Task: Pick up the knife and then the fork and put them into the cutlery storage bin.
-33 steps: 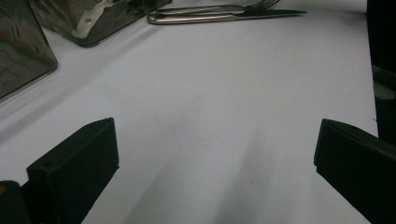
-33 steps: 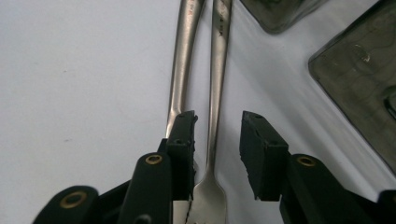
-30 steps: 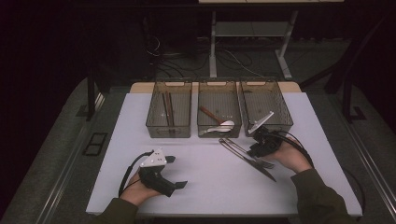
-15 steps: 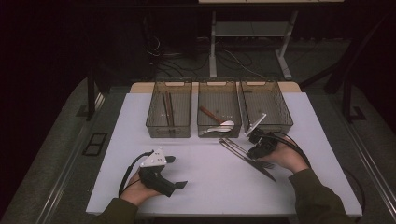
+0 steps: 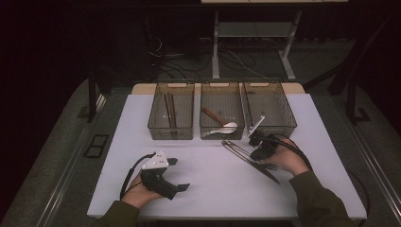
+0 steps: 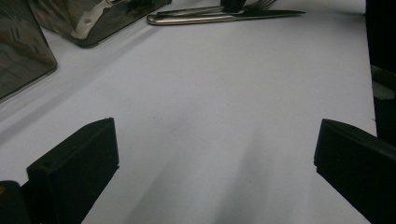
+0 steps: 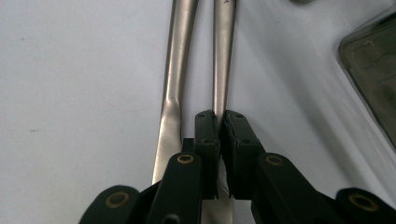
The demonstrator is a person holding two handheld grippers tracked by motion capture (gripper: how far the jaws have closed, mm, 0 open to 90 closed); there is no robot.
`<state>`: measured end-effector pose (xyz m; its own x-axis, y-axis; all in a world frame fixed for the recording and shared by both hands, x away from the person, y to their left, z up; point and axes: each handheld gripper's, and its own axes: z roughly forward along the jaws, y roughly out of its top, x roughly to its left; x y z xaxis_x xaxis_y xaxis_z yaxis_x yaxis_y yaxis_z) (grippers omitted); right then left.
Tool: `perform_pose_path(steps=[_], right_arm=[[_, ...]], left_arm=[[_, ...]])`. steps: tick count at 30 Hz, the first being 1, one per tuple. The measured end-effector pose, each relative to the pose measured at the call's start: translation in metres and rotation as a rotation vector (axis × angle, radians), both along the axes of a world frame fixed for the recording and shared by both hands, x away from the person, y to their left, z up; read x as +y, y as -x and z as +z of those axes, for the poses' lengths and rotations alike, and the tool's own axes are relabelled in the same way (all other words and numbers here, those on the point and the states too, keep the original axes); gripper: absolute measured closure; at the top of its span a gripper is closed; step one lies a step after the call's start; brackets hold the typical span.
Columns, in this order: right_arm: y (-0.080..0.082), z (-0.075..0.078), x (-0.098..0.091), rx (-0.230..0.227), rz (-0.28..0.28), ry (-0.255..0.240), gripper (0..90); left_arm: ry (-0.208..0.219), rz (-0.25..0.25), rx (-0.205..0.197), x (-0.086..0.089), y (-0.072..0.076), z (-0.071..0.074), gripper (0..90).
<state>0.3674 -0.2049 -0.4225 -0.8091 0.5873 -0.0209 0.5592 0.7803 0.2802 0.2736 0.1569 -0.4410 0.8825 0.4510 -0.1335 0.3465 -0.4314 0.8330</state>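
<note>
**Right gripper pinches a fork handle on the white table**

In the high view the right gripper (image 5: 259, 145) sits right of centre, low over the white table (image 5: 208, 189), just below the front edge of the right-hand bin (image 5: 269, 108). Its jaws have just been closing, and in the right gripper view they stand pressed together on the thin steel handle of the fork (image 7: 223, 56), which runs straight up the frame from between the pads. Just left of it in that view lies the knife (image 7: 173, 79), its handle nearly parallel to the fork and close beside it, flat on the table.

In the left gripper view both pieces of cutlery lie along the top edge of the frame, the fork's tines showing at upper right.

The left gripper (image 5: 175, 174) rests in the lower left of the high view, well apart from the cutlery; its jaws are spread wide with only bare table between them.

Three clear bins stand in a row across the upper middle of the high view. The left bin (image 5: 171, 111) holds chopsticks (image 5: 169, 109); the middle bin (image 5: 221, 109) holds a white spoon (image 5: 221, 128).
</note>
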Motion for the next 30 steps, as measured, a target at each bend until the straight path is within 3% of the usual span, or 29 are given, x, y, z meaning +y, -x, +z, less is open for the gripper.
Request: perform_pose_path(steps=[10, 30], right_arm=[[0.000, 0.003, -0.018, 0.023, -0.021, -0.089, 84.6], [0.010, 0.031, -0.048, -0.062, -0.048, -0.226, 84.5]], left_arm=[[-0.003, -0.002, 0.002, 0.000, 0.000, 0.000, 0.0], [0.003, 0.000, -0.003, 0.001, 0.000, 0.001, 0.0]])
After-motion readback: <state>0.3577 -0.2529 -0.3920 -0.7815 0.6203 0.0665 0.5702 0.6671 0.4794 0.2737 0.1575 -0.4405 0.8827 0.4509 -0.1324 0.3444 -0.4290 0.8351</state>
